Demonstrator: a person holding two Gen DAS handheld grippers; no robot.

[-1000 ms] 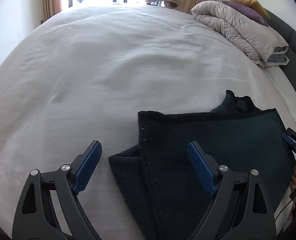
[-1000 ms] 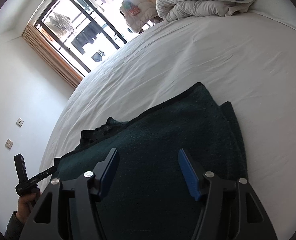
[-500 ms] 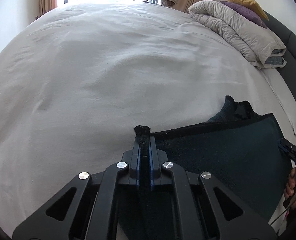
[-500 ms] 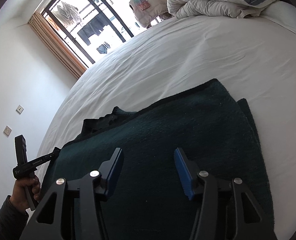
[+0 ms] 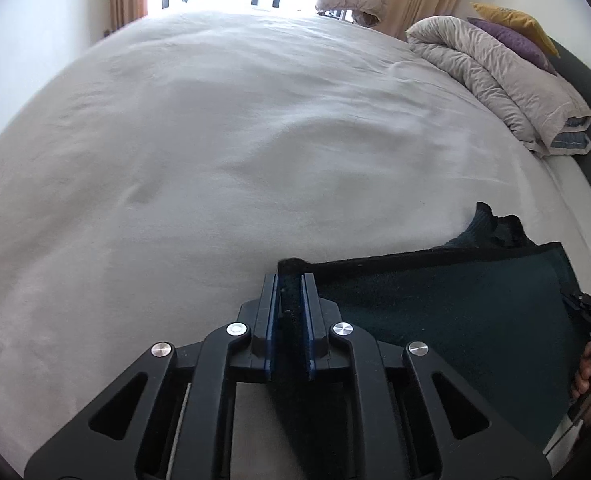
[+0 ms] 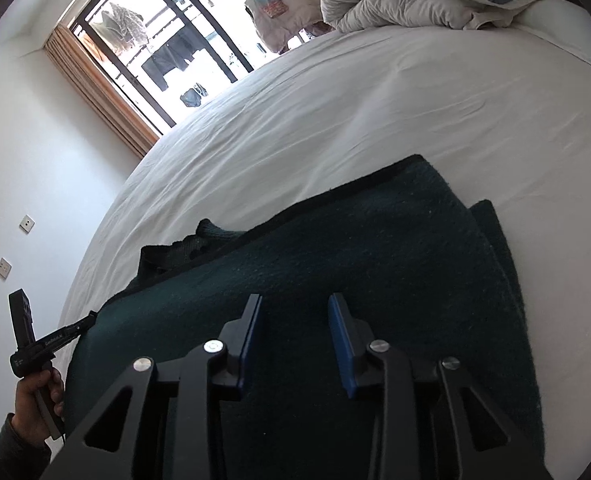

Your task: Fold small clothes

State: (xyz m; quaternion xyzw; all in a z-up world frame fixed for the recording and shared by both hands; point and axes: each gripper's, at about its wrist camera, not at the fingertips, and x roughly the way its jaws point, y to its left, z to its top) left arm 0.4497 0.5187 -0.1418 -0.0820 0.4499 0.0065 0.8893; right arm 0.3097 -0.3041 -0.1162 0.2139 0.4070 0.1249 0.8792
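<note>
garment (image 5: 455, 312) corner hidden btwn clamped left tool (image 5: 289, 280); right tool (image 6: 295, 312) open above it.

Left gripper (image 5: 289, 280) fingers (image 5: 269, 312) clamped on dark green garment (image 5: 455, 320) corner, above white bed (image 5: 215, 160).

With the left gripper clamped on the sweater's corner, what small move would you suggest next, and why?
Probably close the right gripper on the sweater: its jaws hang open just over the cloth, while the left gripper already pinches a corner. Both edges held, the fold can lift evenly.
</note>
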